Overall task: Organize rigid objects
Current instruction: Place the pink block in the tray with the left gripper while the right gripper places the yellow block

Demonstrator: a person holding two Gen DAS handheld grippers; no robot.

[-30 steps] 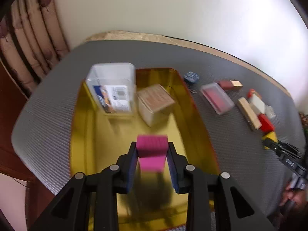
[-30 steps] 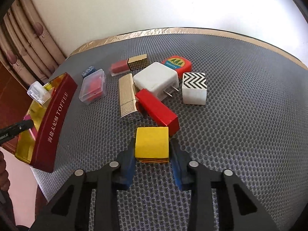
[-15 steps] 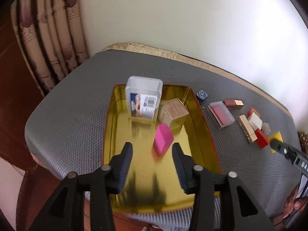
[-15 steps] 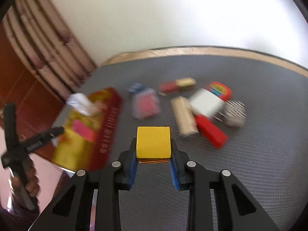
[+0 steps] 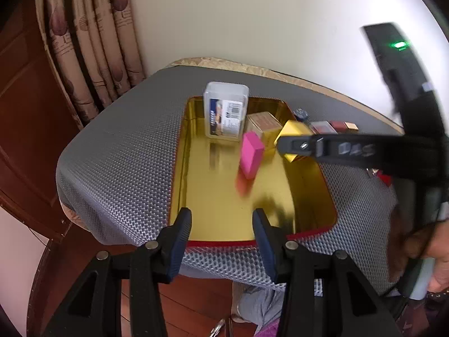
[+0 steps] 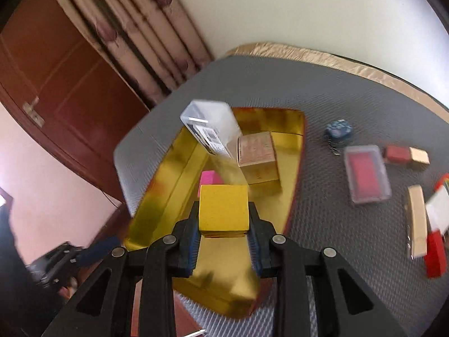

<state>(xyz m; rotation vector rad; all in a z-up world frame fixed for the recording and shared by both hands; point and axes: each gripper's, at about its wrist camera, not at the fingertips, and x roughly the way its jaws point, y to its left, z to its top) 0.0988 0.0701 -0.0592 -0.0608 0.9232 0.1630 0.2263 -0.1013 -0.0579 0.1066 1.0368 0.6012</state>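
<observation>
Three items sit in the gold tin (image 5: 179, 151); right gripper (image 6: 223, 241) clamps a yellow block (image 6: 223, 210) above it; left gripper (image 5: 221, 237) gapes empty; several wait outside.

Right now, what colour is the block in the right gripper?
Yellow block, held by the right gripper; clearest in the right wrist view.

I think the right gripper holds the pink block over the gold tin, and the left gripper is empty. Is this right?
Not quite. The right gripper holds the yellow block, not the pink block, which already lies in the gold tin; the right wrist view shows this. The left gripper is indeed empty.
</observation>
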